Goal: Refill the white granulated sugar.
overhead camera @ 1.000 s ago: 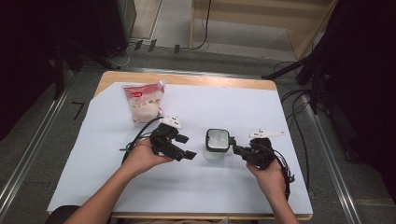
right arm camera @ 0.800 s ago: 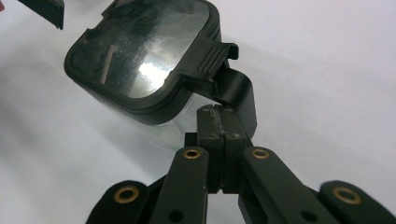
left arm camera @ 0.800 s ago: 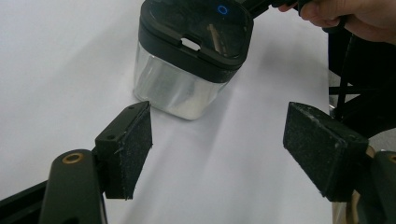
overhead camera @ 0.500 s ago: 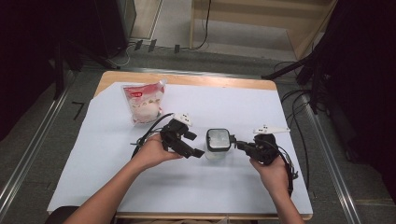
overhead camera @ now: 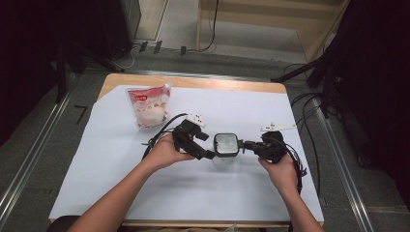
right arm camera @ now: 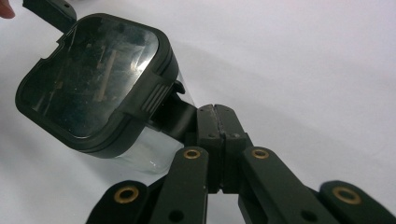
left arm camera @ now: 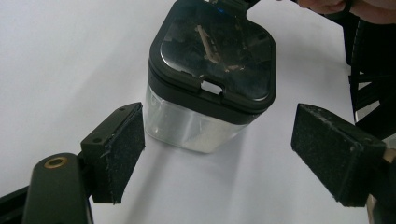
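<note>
Your left tool spread wide, jaws just opened, flanking the clear black-lidded container without touching, your right tool pressed together at its lid hinge, container mid-bench on white paper.

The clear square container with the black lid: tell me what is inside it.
Through the clear walls of the clear square container with the black lid, nothing shows inside. The glossy lid reflects the room and covers the view from above, so small contents cannot be ruled out.
</note>
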The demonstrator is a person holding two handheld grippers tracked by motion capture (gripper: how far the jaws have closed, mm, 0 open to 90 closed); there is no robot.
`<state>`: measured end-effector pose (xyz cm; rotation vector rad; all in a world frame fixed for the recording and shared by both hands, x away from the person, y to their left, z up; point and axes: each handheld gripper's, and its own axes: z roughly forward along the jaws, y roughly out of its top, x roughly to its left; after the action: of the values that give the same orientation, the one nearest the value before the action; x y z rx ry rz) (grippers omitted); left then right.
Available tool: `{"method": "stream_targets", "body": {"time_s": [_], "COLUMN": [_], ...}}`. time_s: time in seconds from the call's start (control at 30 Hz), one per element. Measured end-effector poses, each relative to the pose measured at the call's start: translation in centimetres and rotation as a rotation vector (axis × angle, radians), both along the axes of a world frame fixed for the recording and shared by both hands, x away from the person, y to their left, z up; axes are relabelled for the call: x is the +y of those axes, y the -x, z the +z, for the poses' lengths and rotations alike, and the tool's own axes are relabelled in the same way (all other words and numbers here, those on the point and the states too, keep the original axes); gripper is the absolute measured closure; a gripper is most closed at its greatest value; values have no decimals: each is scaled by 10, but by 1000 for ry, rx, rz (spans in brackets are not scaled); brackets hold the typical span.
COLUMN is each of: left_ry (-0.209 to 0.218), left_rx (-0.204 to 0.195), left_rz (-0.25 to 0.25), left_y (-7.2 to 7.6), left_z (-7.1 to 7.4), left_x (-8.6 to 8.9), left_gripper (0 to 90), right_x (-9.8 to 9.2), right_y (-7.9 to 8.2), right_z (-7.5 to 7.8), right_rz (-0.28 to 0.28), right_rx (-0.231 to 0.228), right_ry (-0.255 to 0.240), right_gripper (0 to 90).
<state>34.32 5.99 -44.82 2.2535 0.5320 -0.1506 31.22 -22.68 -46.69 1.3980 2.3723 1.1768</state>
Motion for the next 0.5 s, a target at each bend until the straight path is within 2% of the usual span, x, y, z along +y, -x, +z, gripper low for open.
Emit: {"method": "stream_targets", "body": {"time_s": [0.13,0.2,0.3,0.5], "left_ry": [-1,-4,-15,-25], "left_rx": [15,11,-10,-22], "left_rz": [-3,5,-9,-10], "left_y": [-2,-2,0,0], "left_z": [-4,-7,-9,-12], "left_x": [-4,-6,-12,-16], "left_gripper": [177,178,179,179], "right_x": [0,0,1,1], "right_y": [1,1,1,0], "right_z": [-1,-1,-1,-4], "right_rz": [-4,-2,-13,-18], "right_rx": [2,-4,0,0], "right_ry": [5,6,3,1], "right_gripper": [900,900,900,900]}}
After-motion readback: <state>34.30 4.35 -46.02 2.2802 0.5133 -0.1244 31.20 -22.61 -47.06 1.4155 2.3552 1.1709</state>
